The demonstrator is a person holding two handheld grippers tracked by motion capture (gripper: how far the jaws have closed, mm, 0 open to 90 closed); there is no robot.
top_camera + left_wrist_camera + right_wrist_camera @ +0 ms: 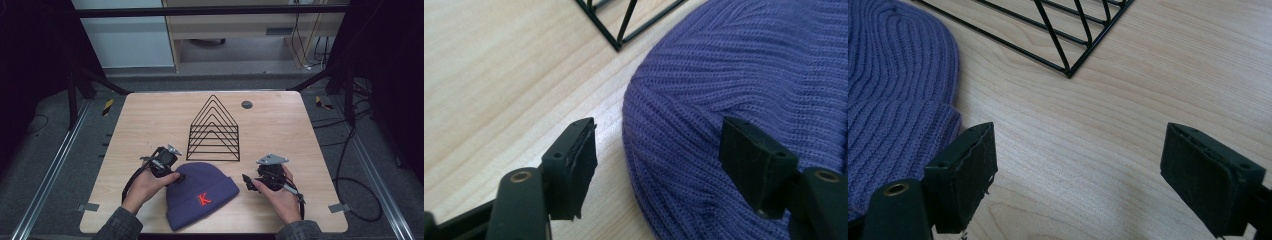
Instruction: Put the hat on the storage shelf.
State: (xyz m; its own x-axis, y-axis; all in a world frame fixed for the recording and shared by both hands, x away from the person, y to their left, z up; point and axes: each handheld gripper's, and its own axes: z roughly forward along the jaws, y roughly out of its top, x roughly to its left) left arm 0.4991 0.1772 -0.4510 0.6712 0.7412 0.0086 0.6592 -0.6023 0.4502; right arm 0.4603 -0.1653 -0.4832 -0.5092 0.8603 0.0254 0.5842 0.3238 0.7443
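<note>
A pale wooden table (280,125) holds a black wire rack (214,131) at centre, with a purple knit beanie (200,192) flat before it near the front edge, flanked by the left gripper (176,176) and right gripper (248,181), both released, bare tabletop outside them.

Both forearms are covered by dark grey mottled sleeves (116,226). The left gripper (178,176) and right gripper (245,178) are built in black, each topped by a grey three-cornered plate (272,159). A black cable (129,181) is trailed from each. Jaws are seen as blocky black pads with worn edges; brass-coloured eyelets (520,176) are set at the jaw bases.
</note>
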